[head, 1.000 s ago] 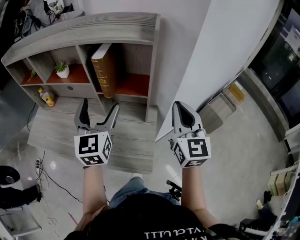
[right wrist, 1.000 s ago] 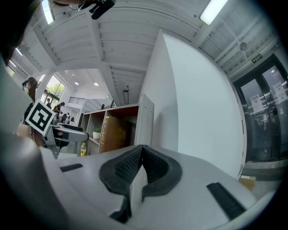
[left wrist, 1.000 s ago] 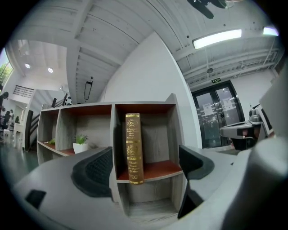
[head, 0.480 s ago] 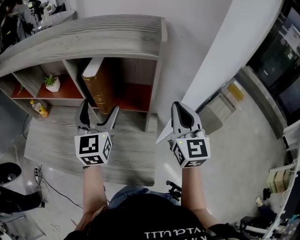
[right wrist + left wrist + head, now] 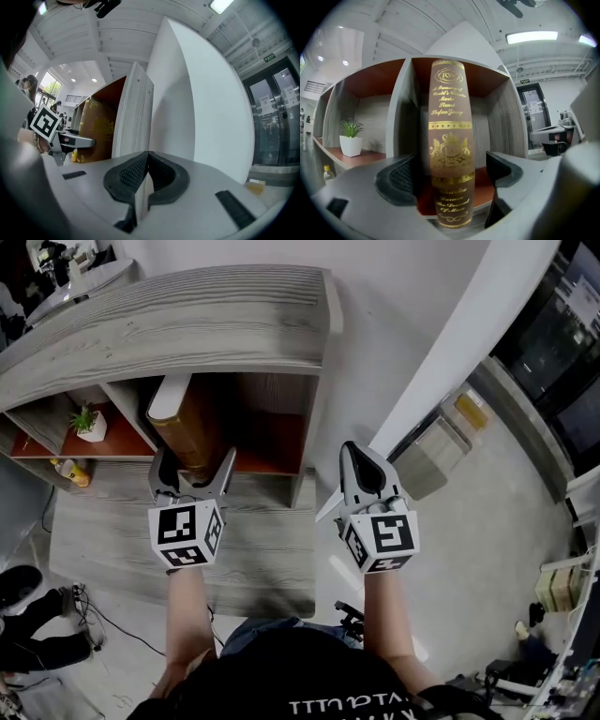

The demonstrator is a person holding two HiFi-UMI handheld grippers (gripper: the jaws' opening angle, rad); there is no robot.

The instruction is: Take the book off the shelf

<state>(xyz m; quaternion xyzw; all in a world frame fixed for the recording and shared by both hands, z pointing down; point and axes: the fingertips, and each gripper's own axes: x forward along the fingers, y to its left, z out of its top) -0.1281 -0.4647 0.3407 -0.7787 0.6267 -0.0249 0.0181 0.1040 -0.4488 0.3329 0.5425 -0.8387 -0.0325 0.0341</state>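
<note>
My left gripper (image 5: 197,465) has its 2 jaws spread, flanking but not pinching the spine of the thick brown, gold-lettered book (image 5: 451,117). The book stands upright in the rightmost compartment of the grey wooden shelf (image 5: 187,315), beside the divider. My right gripper (image 5: 361,460) is pressed together, empty, near the shelf's right end.

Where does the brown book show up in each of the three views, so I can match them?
Head view: the book stands upright in the shelf's right compartment, just ahead of the left gripper.
Left gripper view: centre of frame, spine facing the camera, between the open jaws.
Right gripper view: left of centre, beyond the panel's edge.
Shared landmark: the shelf's right side panel.
</note>
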